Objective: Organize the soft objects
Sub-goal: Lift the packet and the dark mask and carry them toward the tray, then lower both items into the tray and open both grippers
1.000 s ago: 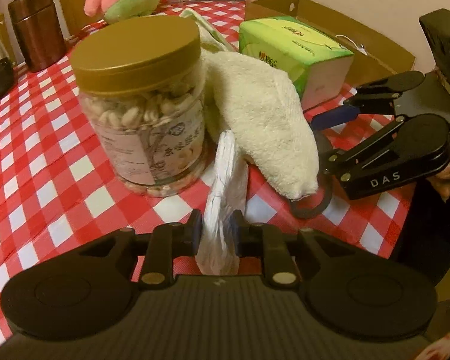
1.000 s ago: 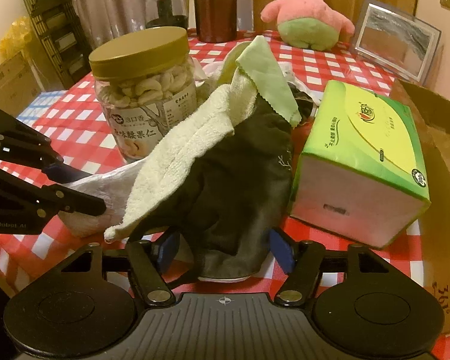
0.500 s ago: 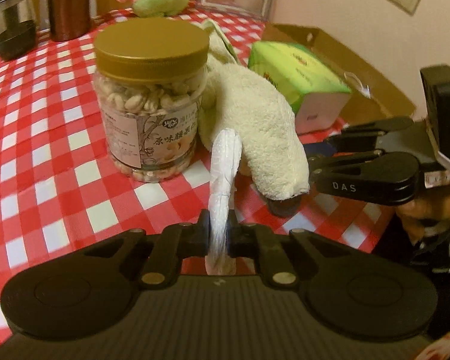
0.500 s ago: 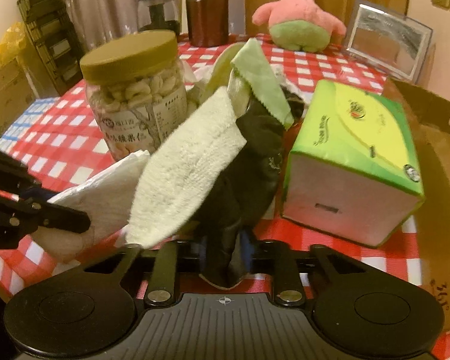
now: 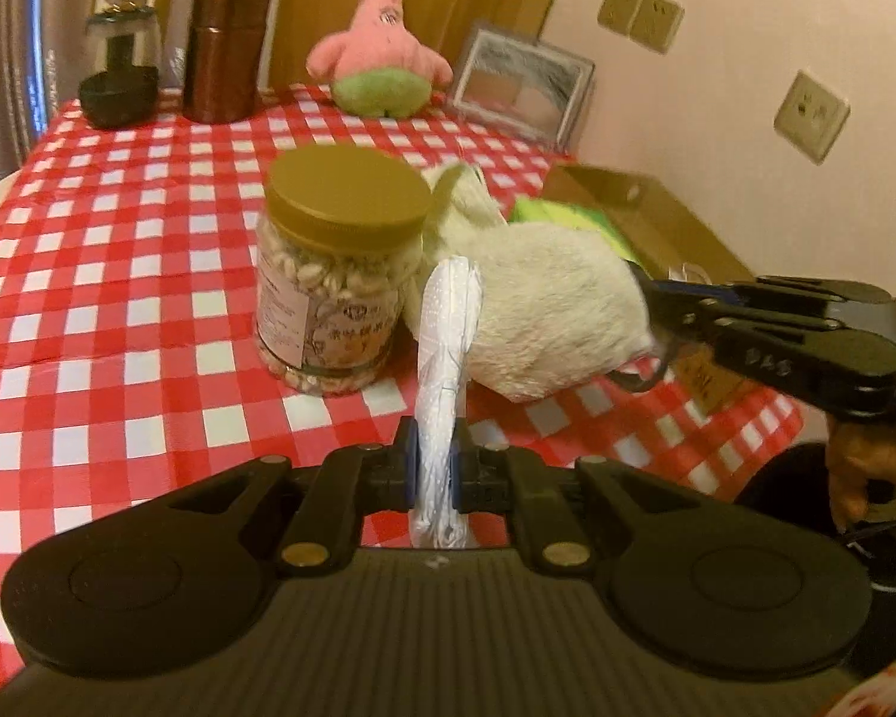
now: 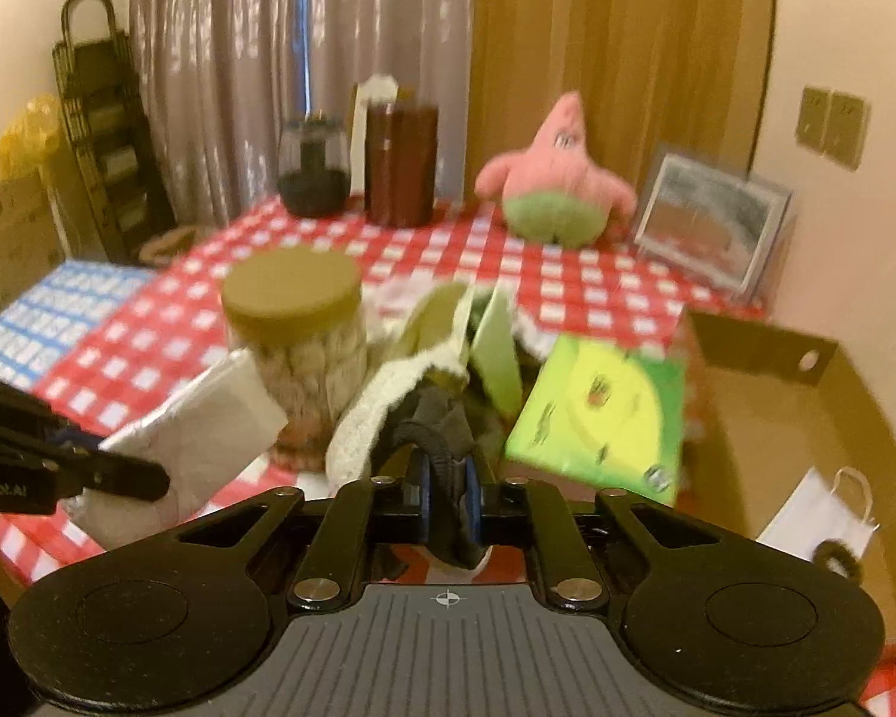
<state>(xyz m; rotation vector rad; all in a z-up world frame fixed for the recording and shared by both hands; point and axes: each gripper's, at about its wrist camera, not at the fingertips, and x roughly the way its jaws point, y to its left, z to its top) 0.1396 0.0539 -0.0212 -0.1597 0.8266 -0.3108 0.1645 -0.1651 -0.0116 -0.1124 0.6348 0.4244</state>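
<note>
My left gripper (image 5: 435,460) is shut on a folded white paper napkin (image 5: 448,322) and holds it upright above the checked tablecloth. The right wrist view also shows that napkin (image 6: 197,418) in the left gripper (image 6: 119,460). My right gripper (image 6: 448,496) has its jaws closing, with a dark cloth (image 6: 433,424) pinched between the pads. A cream towel (image 6: 370,412) drapes over the dark cloth, and a light green cloth (image 6: 499,352) sticks up behind. From the left wrist, the towel (image 5: 555,322) hides the dark cloth, and the right gripper (image 5: 663,299) reaches in from the right.
A gold-lidded nut jar (image 5: 340,275) stands just left of the cloths, a green tissue box (image 6: 603,412) just right. An open cardboard box (image 6: 776,406) sits beyond the table's right edge. A pink star plush (image 5: 382,54), picture frame (image 5: 519,83) and brown canister (image 5: 224,54) line the back.
The right gripper's jaws closed from wide open onto the dark cloth. Both grippers rose, lifting the napkin and the cloth bundle, and the left gripper rolled.
</note>
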